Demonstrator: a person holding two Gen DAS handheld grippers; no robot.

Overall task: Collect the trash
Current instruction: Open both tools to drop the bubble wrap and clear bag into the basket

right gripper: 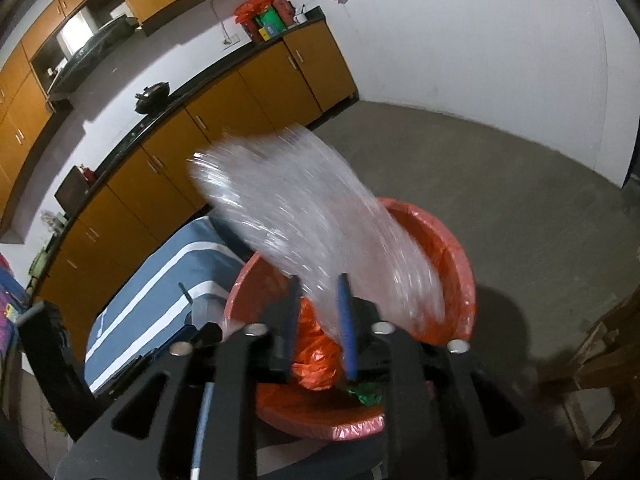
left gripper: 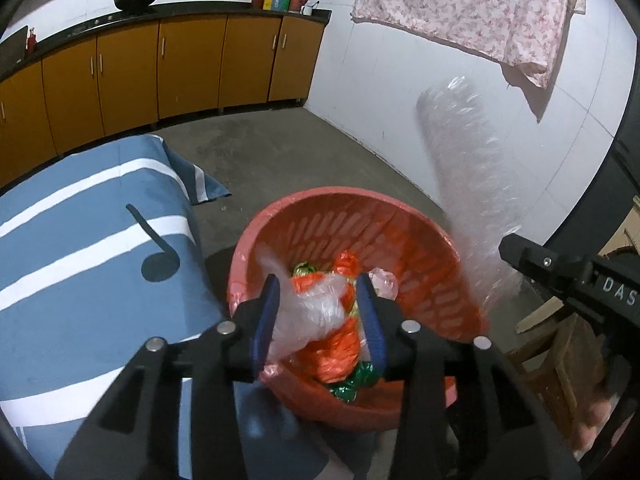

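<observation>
Left gripper (left gripper: pixel 318 316): jaws clamped on a crumpled clear plastic bag (left gripper: pixel 310 312), held over the basket.
Right gripper (right gripper: pixel 320 320): jaws clamped on a bubble wrap sheet (right gripper: pixel 312 216) — blurred, rising above the basket.
Red basket (left gripper: pixel 420 240): on the floor beside the blue striped cloth (left gripper: pixel 80 240) — contains orange and green wrappers (left gripper: pixel 334 350).

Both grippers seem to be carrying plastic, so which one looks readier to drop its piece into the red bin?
Left, probably. The left gripper holds its crumpled clear plastic bag directly above the red slotted plastic bin. The right gripper's long bubble-wrap sheet sticks out past the rim.
</observation>
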